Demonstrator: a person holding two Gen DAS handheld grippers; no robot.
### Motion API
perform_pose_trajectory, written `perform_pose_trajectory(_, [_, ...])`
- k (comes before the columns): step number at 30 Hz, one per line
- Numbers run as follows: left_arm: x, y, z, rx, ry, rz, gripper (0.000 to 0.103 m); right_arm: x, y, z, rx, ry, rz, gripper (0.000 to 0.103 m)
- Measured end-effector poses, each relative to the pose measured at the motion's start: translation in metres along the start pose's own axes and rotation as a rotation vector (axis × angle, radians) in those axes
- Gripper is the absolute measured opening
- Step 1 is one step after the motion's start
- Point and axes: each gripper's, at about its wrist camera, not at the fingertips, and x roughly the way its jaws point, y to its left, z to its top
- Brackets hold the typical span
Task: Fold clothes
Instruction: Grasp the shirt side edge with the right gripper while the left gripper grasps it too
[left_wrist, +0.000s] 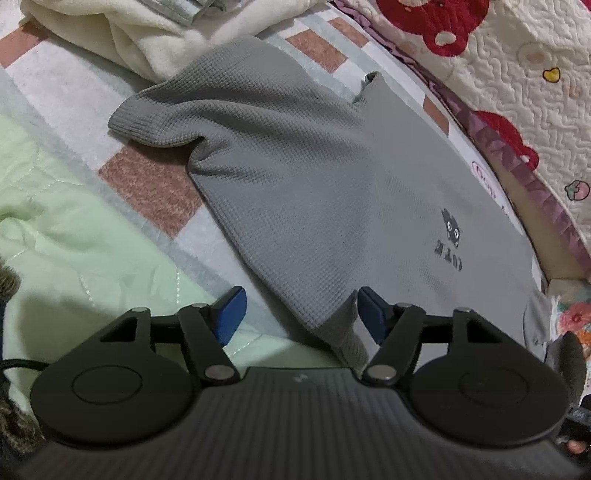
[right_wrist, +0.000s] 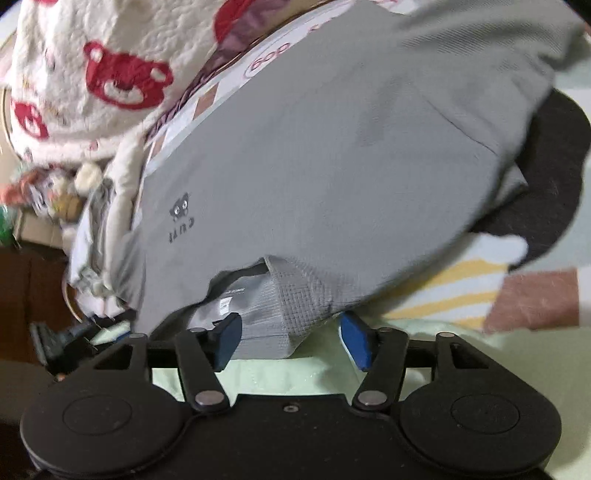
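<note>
A home bedroom: checked bedsheet (left_wrist: 147, 184), bear-print quilt (left_wrist: 535, 74), heaped laundry (left_wrist: 122, 33).

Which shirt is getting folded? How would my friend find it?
Look at the bed's checked sheet, with the bear quilt along one edge and a cream blanket heaped at the far end. The grey shirt lies spread flat between them, its hem between both open grippers. It is the only waffle-knit grey thing, with a small black cat print over dark letters.
</note>
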Motion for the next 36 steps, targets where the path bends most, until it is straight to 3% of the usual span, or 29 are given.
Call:
perform_pose_trajectory(2, [0.001,-0.007,0.0,0.059,-0.009,0.033,0.066,0.01,0.017,-0.003,-0.156,-0.01,-0.156,0.065])
perform_pose_trajectory(3, [0.002,-0.011,-0.001,0.088,-0.016,0.055,0.066,0.014,0.026,-0.007,-0.238,-0.03,-0.244,0.058])
perform_pose_trajectory(4, [0.003,-0.015,-0.001,0.117,-0.023,0.077,0.065,0.016,0.034,-0.009,-0.312,-0.051,-0.321,0.046])
perform_pose_trajectory(5, [0.003,-0.017,-0.001,0.123,-0.027,0.085,0.065,0.012,0.04,-0.006,-0.323,-0.069,-0.301,0.015])
perform_pose_trajectory(6, [0.003,-0.017,-0.001,0.128,-0.032,0.092,0.065,0.009,0.046,-0.002,-0.335,-0.088,-0.281,0.012])
perform_pose_trajectory(9, [0.001,-0.013,0.003,0.099,-0.048,0.082,0.065,-0.012,0.064,0.015,-0.41,-0.189,-0.245,0.011])
perform_pose_trajectory(13, [-0.002,0.003,0.01,-0.016,-0.066,-0.007,0.061,-0.034,0.081,0.045,-0.43,-0.276,-0.203,0.011])
perform_pose_trajectory(14, [-0.002,0.007,0.012,-0.049,-0.071,-0.038,0.058,-0.036,0.081,0.049,-0.433,-0.287,-0.199,0.011])
perform_pose_trajectory(16, [-0.002,0.011,0.013,-0.092,-0.074,-0.087,0.038,-0.036,0.082,0.054,-0.441,-0.303,-0.201,0.011])
perform_pose_trajectory(19, [-0.001,0.008,0.014,-0.077,-0.082,-0.11,0.023,-0.033,0.077,0.053,-0.431,-0.31,-0.196,0.011])
perform_pose_trajectory(23, [-0.001,0.0,0.013,-0.037,-0.098,-0.076,0.015,-0.028,0.068,0.044,-0.396,-0.285,-0.189,0.011])
perform_pose_trajectory(26, [-0.002,0.005,0.013,-0.068,-0.065,-0.066,0.018,-0.026,0.052,0.032,-0.351,-0.253,-0.187,0.011])
perform_pose_trajectory(28, [-0.001,0.011,0.01,-0.095,-0.011,-0.08,0.044,-0.025,0.042,0.024,-0.321,-0.232,-0.186,0.011])
perform_pose_trajectory(29, [0.001,0.014,0.008,-0.107,0.028,-0.099,0.048,-0.025,0.037,0.02,-0.304,-0.22,-0.185,0.011])
perform_pose_trajectory(35, [0.004,0.007,0.005,-0.108,0.085,-0.162,0.055,-0.012,-0.008,-0.002,-0.109,-0.12,-0.11,0.021])
perform_pose_trajectory(36, [0.004,0.006,0.004,-0.105,0.088,-0.165,0.057,-0.012,-0.015,-0.004,-0.075,-0.114,-0.09,0.028])
